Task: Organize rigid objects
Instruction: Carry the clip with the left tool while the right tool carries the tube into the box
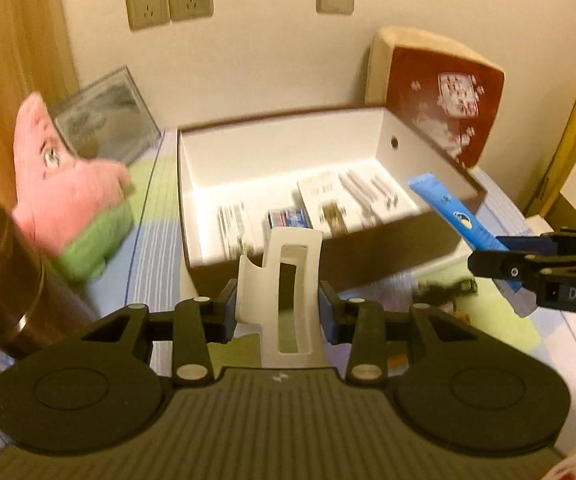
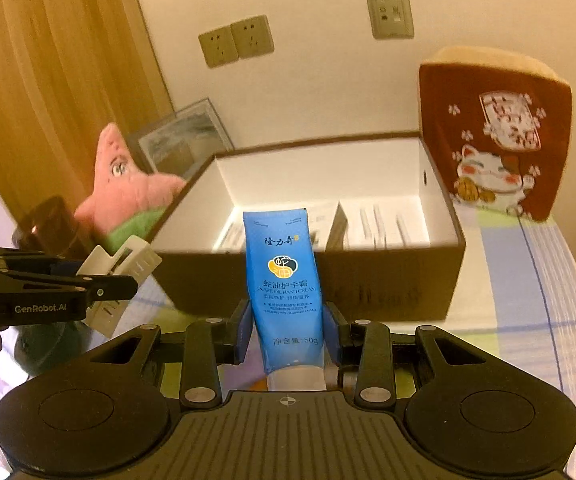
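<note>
My left gripper [image 1: 278, 306] is shut on a white plastic holder [image 1: 284, 280], held upright in front of the open brown box [image 1: 328, 264]. The same white plastic holder [image 2: 124, 280] shows at the left of the right wrist view, in the left gripper [image 2: 120, 286]. My right gripper [image 2: 288, 330] is shut on a blue hand cream tube [image 2: 284, 280], cap toward the camera, before the brown box [image 2: 368, 280]. In the left wrist view the blue tube [image 1: 452, 216] juts from the right gripper [image 1: 500, 256] over the box's right corner. Inside the box lie small packets [image 1: 328, 200].
A pink star plush [image 1: 64, 184] and a dark cup [image 1: 4, 280] stand left of the box. A framed picture [image 1: 108, 120] leans on the wall behind. A red cat cushion [image 2: 496, 136] sits at the back right. The striped cloth [image 2: 528, 280] covers the surface.
</note>
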Available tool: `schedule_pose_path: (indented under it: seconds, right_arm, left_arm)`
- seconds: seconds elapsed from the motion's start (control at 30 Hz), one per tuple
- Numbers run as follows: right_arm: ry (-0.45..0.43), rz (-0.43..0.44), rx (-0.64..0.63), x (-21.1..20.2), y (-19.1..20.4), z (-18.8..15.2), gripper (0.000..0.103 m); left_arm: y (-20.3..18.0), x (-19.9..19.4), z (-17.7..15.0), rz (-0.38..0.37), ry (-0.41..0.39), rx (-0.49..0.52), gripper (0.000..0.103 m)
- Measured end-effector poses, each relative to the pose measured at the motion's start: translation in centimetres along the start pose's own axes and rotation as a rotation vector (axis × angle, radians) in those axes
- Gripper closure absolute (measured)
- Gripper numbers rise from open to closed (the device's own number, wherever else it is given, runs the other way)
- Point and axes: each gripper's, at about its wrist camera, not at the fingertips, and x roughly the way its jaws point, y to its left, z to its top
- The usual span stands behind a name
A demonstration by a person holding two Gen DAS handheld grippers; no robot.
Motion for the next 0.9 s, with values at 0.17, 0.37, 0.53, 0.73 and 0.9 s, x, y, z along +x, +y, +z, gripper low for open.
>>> schedule_pose_path:
  seconds: [0.17,0.37,0.53,0.73,0.9]
  right_arm:
    - [-0.030,-0.006,0.011,1.4,-0.4,3.1,0.069]
    - [-0.051,-0.032,-0.007,3.3,-1.2,6.2,0.069]
    - [-0.049,-0.052,-0.016,5.3,-2.1,8.0,0.069]
    - [-0.024,-0.089,-0.036,7.8,-3.6,9.4,0.069]
    - [0.003,-0.125,-0.052,9.7,-5.1,10.1,0.069]
  left_arm:
    - [-0.1,1.4,3.2,0.016,-0.033,0.016,0.068]
    - [0.3,3.7,6.5,0.037,-0.042,0.025,0.068]
    - [0.6,6.0,8.4,0.049,-0.033,0.031,0.068]
    - [0.9,9.2,9.9,0.051,0.006,0.037,0.068]
    - [0.9,11.8,10.7,0.054,0.037,0.050,0.068]
